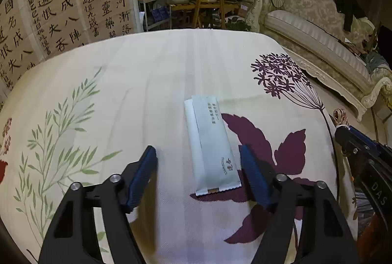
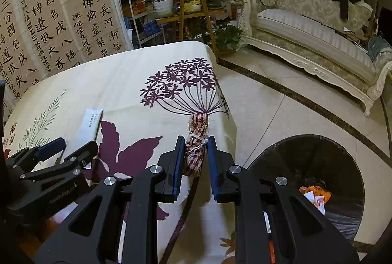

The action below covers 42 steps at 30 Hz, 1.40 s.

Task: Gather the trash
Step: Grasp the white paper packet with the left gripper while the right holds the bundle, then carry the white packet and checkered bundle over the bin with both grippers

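I am holding my left gripper (image 1: pixel 198 166) over the worktop (image 1: pixel 147 72), which has a cloth with leaves and flowers on it. Its two blue fingers (image 1: pixel 144 175) are standing apart, not pinching anything. A white packet (image 1: pixel 210 144) is lying flat on the cloth between them. The packet is just beside the right-hand finger, and I cannot tell if they are touching. There is a clear gap to the other finger.

I am holding my right gripper (image 2: pixel 194 161) near the edge of the worktop. It is pinching a little bundle (image 2: pixel 197 144) of red checked cloth tied with white string. The blue fingers (image 2: pixel 178 166) are pressing on both sides of it, and the top of the bundle is sticking out past the tips.

A black bin (image 2: pixel 306 166) is sitting on the tiled floor (image 2: pixel 281 104) to the right, below the worktop. Some orange and white scraps (image 2: pixel 314 195) are lying inside it.
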### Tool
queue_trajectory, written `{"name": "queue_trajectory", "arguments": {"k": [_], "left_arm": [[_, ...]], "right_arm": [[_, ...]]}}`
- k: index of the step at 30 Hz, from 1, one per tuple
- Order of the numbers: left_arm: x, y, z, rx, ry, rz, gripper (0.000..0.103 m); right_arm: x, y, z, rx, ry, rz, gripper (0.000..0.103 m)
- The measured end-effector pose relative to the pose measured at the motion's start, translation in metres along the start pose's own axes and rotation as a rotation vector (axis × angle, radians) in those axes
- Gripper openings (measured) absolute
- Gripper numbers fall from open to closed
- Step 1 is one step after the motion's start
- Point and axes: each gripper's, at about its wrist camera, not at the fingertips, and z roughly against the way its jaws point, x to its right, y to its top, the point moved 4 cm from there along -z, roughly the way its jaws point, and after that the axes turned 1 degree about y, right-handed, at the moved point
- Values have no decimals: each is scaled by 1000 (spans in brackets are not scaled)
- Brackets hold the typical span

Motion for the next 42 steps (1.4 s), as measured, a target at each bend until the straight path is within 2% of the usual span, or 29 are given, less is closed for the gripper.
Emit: {"name": "queue_trajectory", "arguments": {"k": [1, 5, 8, 9, 27, 42], "left_arm": [[1, 0, 0, 3, 4, -9, 61], [5, -2, 4, 25, 4, -39, 35], [1, -2, 5, 30, -32, -13, 32], [-1, -3, 6, 30, -39, -7, 28], [-2, -34, 54, 85, -84, -23, 25], [33, -60, 91, 129, -142, -77, 25]], "right_arm": [[0, 0, 0, 1, 2, -2, 18], [0, -1, 1, 2, 7, -5, 18], [-1, -3, 1, 2, 9, -5, 18], [-1, -5, 2, 2, 9, -5, 18], [-5, -33, 36, 9, 7, -15, 18], [22, -69, 80, 41, -42, -59, 18]]}}
